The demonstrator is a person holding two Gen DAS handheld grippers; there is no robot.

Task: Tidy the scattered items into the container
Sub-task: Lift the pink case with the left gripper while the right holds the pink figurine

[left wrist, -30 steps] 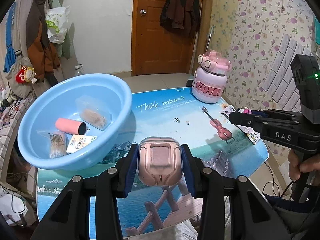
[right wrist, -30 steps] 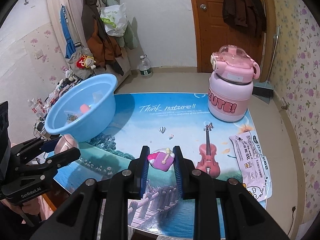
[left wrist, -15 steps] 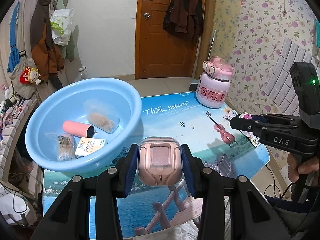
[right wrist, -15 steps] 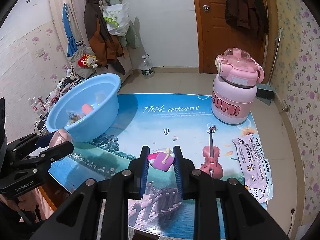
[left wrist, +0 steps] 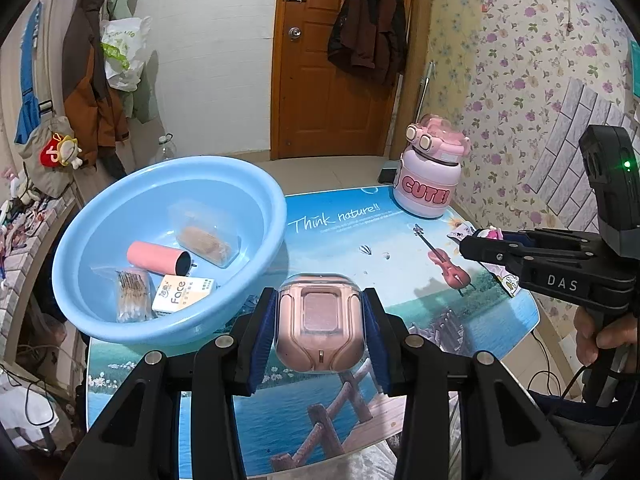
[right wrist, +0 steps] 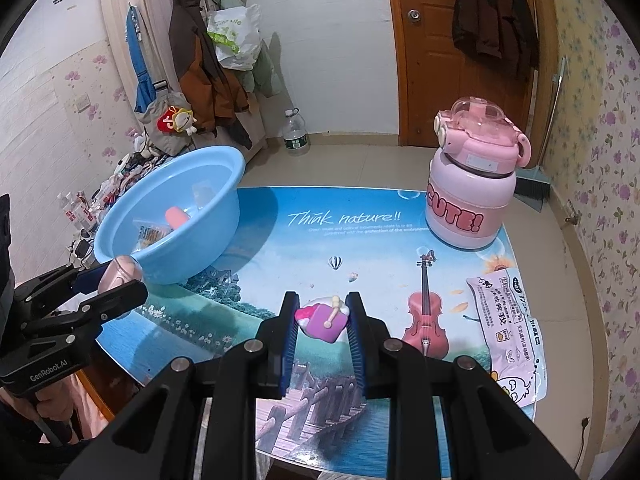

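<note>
My left gripper [left wrist: 320, 320] clamps the pink earbud case [left wrist: 320, 322] just near the blue basin [left wrist: 256, 280] rim. My right gripper [right wrist: 322, 320] grips a small pink-and-purple toy [right wrist: 322, 318] above open tabletop [right wrist: 360, 248]

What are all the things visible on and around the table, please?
basin: 1, light blue, table's left end
tube: 1, pink, in basin
clear bags: 2, in basin
Face packet: 1, white, in basin
bottle: 1, pink, far right corner
printed packet: 1, white, right edge
earbud case: 1, pink, held
small toy: 1, pink-purple, held
left gripper: shut on case
right gripper: shut on toy
</note>
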